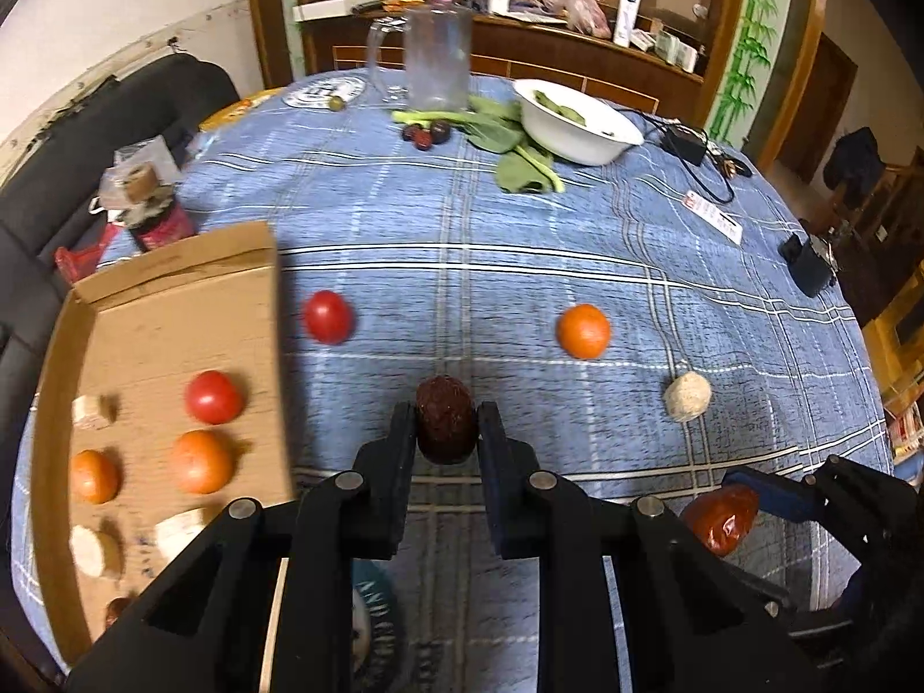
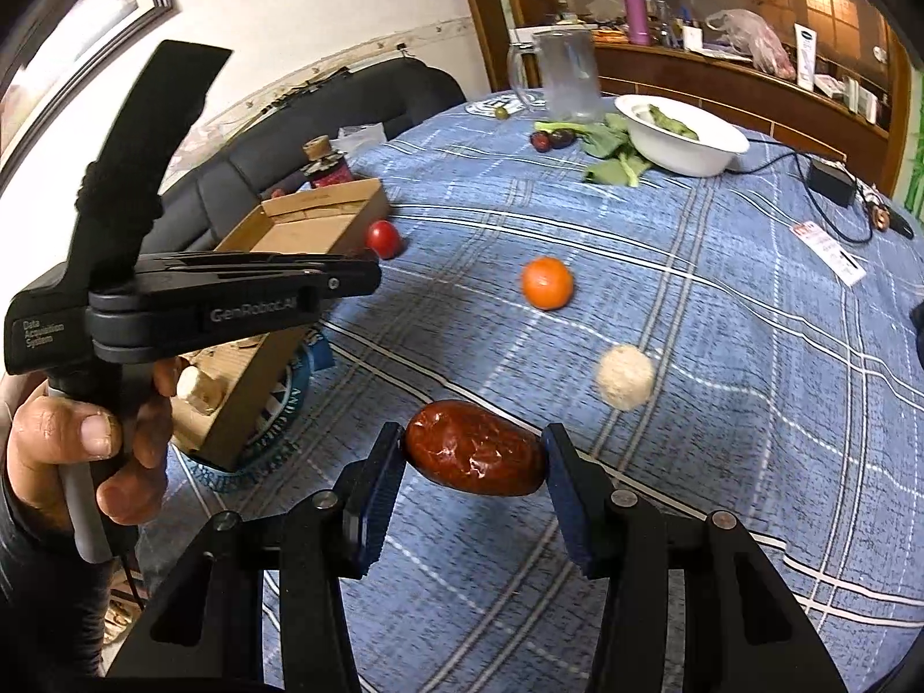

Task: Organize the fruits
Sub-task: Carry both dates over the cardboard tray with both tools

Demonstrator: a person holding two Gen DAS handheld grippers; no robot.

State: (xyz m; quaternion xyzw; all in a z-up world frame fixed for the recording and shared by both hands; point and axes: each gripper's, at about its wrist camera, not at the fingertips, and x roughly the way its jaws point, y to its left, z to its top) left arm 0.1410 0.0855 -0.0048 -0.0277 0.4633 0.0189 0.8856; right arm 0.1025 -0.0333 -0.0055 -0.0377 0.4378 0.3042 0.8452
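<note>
- A round bench (image 1: 577, 242) under a blue plaid cloth fills both views, with a dark sofa (image 1: 115, 133) at its 10 o'clock and a cluttered wooden sideboard (image 1: 577, 40) behind it at 12.
- A shallow cardboard tray (image 1: 173, 312) sits at the bench's 9 o'clock and already holds a tomato, two oranges and some pale chunks.
- Loose on the cloth are a second tomato (image 1: 328, 316) just beside the tray wall, an orange (image 1: 583, 330) and a pale rough ball (image 1: 687, 397) out toward 3 o'clock.
- The left gripper (image 1: 447, 430) has its fingers (image 1: 401, 439) clamped on a dark, pebbly date-like fruit (image 1: 446, 426), one pad at its 9 and one at its 3, the fruit standing on end between them.
- The right gripper (image 2: 473, 456) holds a glossy red-brown fruit (image 2: 474, 447) lengthwise, its fingers (image 2: 384, 462) closed on the two ends, with the cloth seen below.
- Both fruits look light and somewhat soft; the glossy skin, wrinkled and perhaps wrapped, is likely slippery, so an end-to-end hold may let it pivot.
- A grip across the broad middle would probably be steadier, with gentle pressure to avoid bruising.
- A white bowl (image 1: 577, 121), leafy greens (image 1: 520, 161) and a glass mug (image 1: 436, 58) stand far off at 12 o'clock.
</note>
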